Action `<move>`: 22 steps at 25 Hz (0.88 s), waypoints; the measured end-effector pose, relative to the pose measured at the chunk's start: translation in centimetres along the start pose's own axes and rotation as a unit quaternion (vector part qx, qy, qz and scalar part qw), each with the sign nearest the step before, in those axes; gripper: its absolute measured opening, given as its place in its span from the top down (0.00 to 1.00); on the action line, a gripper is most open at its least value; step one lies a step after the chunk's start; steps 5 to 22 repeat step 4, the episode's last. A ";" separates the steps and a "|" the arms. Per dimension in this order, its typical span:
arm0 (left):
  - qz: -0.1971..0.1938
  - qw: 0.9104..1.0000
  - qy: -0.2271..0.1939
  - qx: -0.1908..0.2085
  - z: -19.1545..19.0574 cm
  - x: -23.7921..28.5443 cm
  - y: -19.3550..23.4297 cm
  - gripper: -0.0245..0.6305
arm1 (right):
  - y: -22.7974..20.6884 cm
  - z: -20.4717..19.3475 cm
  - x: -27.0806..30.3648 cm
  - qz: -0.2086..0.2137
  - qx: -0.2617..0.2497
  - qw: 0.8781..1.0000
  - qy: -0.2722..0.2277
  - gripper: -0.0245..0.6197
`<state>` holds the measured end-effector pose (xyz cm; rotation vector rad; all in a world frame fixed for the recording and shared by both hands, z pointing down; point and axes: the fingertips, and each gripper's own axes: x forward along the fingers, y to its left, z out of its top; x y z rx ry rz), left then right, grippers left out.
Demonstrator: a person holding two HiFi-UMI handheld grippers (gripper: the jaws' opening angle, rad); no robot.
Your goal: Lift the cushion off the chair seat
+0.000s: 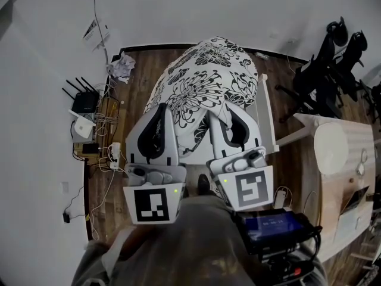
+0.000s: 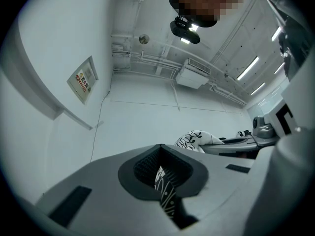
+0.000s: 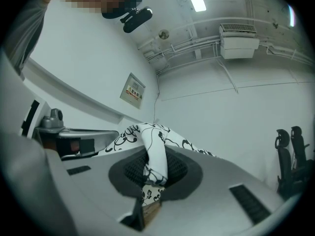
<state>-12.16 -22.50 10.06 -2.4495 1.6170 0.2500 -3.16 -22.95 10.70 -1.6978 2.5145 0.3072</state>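
Observation:
The cushion (image 1: 205,82) is white with a black flower print. In the head view it hangs in front of me above the wood floor, held by its near edge. My left gripper (image 1: 159,115) is shut on a fold of its cover (image 2: 165,193) at the near left. At the near right, my right gripper (image 1: 233,113) is shut on another fold (image 3: 153,163). Both grippers point slightly upward, side by side. The cushion hides most of the white chair (image 1: 266,109); only part of its frame shows at the right.
A router (image 1: 85,102) and tangled cables lie on the floor by the left wall. Crumpled paper (image 1: 122,68) sits near the back wall. Black office chairs (image 1: 333,64) and a light wooden table (image 1: 342,159) stand at the right.

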 end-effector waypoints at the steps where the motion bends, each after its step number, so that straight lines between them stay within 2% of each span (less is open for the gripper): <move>1: 0.000 1.000 0.001 0.000 0.0 0.0 0.0 0.95 | 0.0 0.0 0.0 0.000 0.000 1.000 0.000 0.91; 22: -0.001 1.000 0.003 0.001 0.0 0.1 0.1 0.95 | 0.0 0.0 0.2 0.000 0.001 1.000 0.000 0.91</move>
